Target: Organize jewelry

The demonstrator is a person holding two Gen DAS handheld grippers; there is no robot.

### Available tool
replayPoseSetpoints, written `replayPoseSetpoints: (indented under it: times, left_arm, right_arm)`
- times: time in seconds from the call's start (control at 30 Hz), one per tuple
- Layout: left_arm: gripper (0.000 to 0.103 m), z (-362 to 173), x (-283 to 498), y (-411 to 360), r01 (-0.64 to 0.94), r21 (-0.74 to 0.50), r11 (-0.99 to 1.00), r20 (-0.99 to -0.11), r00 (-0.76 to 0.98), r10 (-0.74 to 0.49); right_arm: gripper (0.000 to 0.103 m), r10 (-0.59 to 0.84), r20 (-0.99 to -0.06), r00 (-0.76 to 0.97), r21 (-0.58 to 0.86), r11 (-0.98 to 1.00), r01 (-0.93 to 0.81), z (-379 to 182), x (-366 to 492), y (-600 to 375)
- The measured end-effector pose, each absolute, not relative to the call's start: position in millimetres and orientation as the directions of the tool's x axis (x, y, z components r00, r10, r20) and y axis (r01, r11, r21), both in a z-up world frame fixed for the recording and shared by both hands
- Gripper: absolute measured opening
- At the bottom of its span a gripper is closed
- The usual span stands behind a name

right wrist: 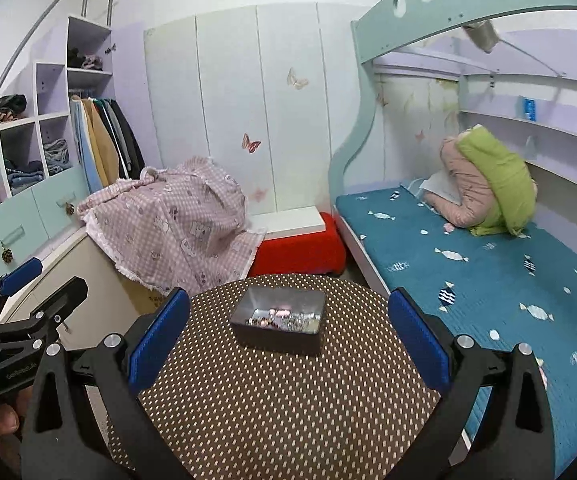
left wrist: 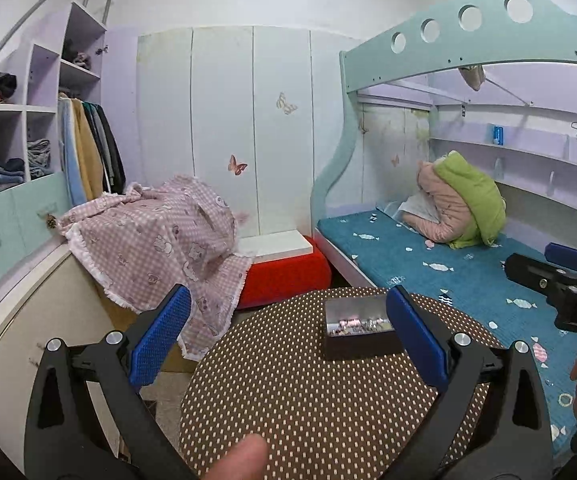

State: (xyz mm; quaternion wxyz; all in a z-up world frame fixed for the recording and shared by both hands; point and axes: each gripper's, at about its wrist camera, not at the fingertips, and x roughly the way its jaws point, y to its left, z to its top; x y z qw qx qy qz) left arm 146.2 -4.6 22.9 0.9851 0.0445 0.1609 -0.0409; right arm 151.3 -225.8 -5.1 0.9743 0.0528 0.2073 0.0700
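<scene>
Sitting on dotted table [right wrist: 272, 400], jewelry tin [right wrist: 278, 324]

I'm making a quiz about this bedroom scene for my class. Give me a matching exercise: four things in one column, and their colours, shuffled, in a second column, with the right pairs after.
Things:
1. Jewelry box
2. Table cover
3. Bed sheet
4. Stool beside the bed

Colours:
A. Blue with candy shapes
B. Red
C. Brown with pale dots
D. Dark outside, shiny metal inside

Pairs: 1-D, 2-C, 3-A, 4-B
</scene>
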Motion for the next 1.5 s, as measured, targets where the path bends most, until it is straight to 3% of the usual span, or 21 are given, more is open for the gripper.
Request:
replayPoseSetpoints:
  times: [0.33, 0.57, 1.5]
  left_arm:
    - [0.098, 19, 68, 11, 0.058, 0.047, 0.997, -0.285, 0.957, -0.042]
    - [0.098, 11, 26, 12, -0.006, 0.095, 0.995, -0.267, 0.963, 0.032]
    - [0.098, 3, -9, 24, 0.020, 0.014, 1.000, -0.289, 0.957, -0.015]
  right_arm:
    - [0.096, 0.085, -0.345, 0.935, 0.124, 0.991, -0.045, -20, 75, -211]
    - [0.096, 0.055, -0.319, 0.946, 0.108, 0.994, -0.021, -29, 48, -197]
    - [0.096, 0.034, -0.308, 0.951, 0.066, 0.998, -0.015, -38, 23, -179]
